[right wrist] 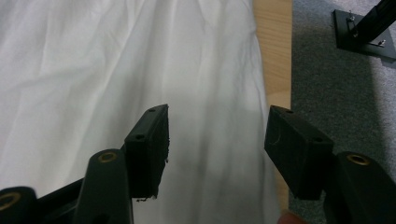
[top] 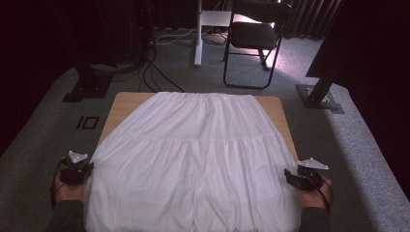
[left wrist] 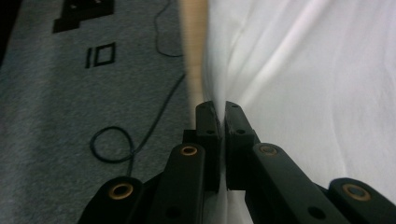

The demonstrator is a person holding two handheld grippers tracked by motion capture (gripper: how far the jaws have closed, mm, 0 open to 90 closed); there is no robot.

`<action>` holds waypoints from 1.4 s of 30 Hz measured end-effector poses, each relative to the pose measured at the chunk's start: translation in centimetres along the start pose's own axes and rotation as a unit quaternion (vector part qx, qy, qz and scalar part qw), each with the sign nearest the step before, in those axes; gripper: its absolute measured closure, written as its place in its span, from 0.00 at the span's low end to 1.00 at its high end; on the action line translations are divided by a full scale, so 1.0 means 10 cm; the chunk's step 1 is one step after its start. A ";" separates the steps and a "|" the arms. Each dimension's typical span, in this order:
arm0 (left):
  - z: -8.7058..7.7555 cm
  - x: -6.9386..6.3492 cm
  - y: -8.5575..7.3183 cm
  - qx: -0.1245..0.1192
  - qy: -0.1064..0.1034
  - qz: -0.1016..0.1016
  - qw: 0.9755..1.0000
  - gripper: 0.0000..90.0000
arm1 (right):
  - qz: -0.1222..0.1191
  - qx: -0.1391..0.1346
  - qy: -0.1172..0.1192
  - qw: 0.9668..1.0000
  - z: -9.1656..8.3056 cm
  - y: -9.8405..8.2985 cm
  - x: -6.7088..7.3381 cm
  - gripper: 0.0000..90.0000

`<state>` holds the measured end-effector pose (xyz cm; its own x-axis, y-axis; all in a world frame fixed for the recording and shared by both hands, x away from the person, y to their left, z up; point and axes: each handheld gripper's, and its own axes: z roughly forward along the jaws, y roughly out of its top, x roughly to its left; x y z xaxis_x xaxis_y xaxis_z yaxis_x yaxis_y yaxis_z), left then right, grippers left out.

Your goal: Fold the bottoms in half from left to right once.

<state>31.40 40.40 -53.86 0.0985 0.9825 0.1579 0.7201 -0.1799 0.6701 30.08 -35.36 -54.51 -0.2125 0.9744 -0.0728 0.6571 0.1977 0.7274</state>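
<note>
One white skirt [top: 193, 159] lay spread on the worktop [top: 126, 104]; left hand-held gripper [left wrist: 219, 108] pinched its edge, right hand-held gripper [right wrist: 215, 128] gaped wide above its other edge.

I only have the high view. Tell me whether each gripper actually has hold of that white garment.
Observer: The left gripper is shut, its fingers pinching the edge of the white fabric garment.
Operator: Now report the right one.
Observer: The right gripper is open, fingers wide apart over the garment's edge, gripping nothing.
Operator: Say what lies under its outer finger.
Observer: The light wooden table edge and grey carpet.
</note>
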 end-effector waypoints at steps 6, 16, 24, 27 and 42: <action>0.05 0.25 0.03 0.006 0.033 -0.022 0.999 0.98 | 0.001 0.021 -0.006 1.000 0.05 -0.06 -0.03 0.43; -0.23 0.32 0.18 -0.039 0.043 -0.048 0.997 0.98 | 0.016 0.024 0.040 0.999 0.09 -0.09 0.02 0.52; -0.91 -0.03 0.46 -0.162 -0.084 -0.028 0.983 0.97 | 0.017 0.021 0.042 0.999 0.09 -0.10 0.03 0.50; -1.10 -0.33 0.61 -0.193 -0.131 0.006 0.972 0.97 | 0.016 0.018 0.045 0.999 0.10 -0.10 0.03 0.47; -1.13 -2.59 1.34 -0.222 -0.331 0.202 0.895 0.97 | 0.015 0.007 0.046 0.999 0.11 -0.12 0.05 0.46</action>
<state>30.75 11.98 -40.79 0.7806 0.6192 0.0855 0.2055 -0.3834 0.9004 30.02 -35.02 -56.20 -0.2579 0.9661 0.0136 0.6741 0.1698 0.7189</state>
